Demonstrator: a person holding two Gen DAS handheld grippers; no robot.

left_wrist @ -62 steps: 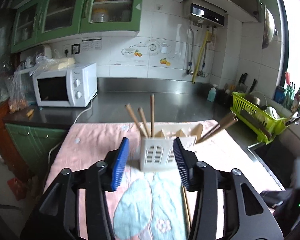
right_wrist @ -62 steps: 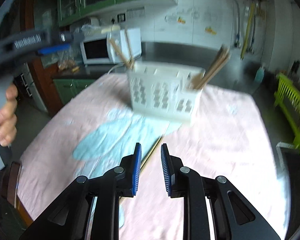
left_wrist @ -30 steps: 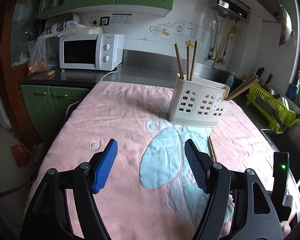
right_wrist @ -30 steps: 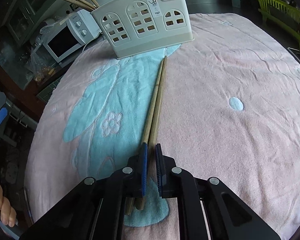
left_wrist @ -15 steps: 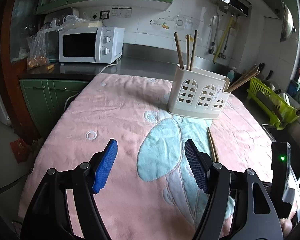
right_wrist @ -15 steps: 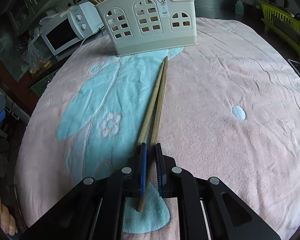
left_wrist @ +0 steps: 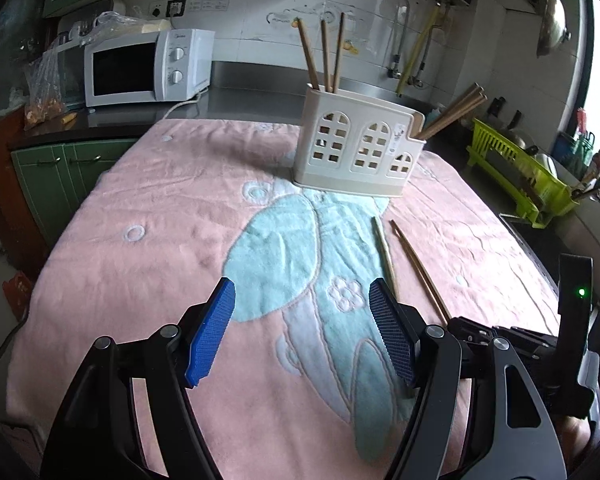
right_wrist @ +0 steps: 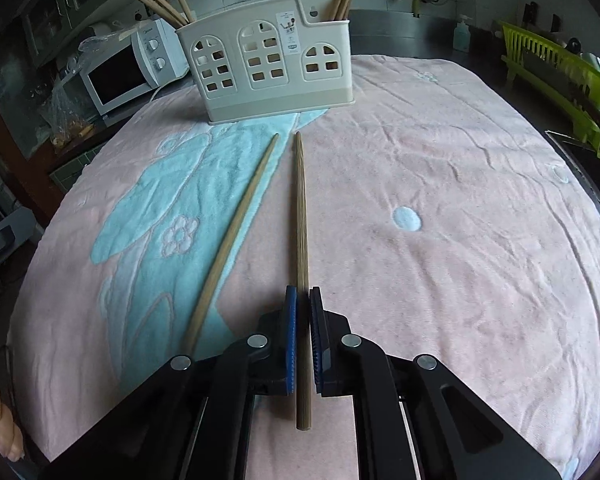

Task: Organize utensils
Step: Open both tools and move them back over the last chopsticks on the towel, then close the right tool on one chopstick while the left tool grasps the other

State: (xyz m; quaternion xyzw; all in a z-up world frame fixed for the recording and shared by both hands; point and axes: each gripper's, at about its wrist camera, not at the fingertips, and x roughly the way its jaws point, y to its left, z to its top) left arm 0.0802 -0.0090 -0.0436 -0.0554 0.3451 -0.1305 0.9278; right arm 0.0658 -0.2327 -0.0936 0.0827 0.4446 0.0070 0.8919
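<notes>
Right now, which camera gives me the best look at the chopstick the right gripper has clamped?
The right wrist view: the held chopstick runs its full length up the frame, pinched between the right gripper's pads, beside the loose chopstick. The left wrist view shows only its far part, thin and oblique; the grip point is hidden there.

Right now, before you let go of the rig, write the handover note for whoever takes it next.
Right claw: shut on one chopstick, tip pointing toward the utensil holder.
Left claw: open, holding nothing, above the pink towel.
Second chopstick: loose on the towel, left of the held one, not touching it.
Holder: upright at the towel's far side, with chopsticks in both end compartments.
Done: one chopstick gripped.
Left: put it into the holder, then pick up the loose chopstick and put it in too.
</notes>
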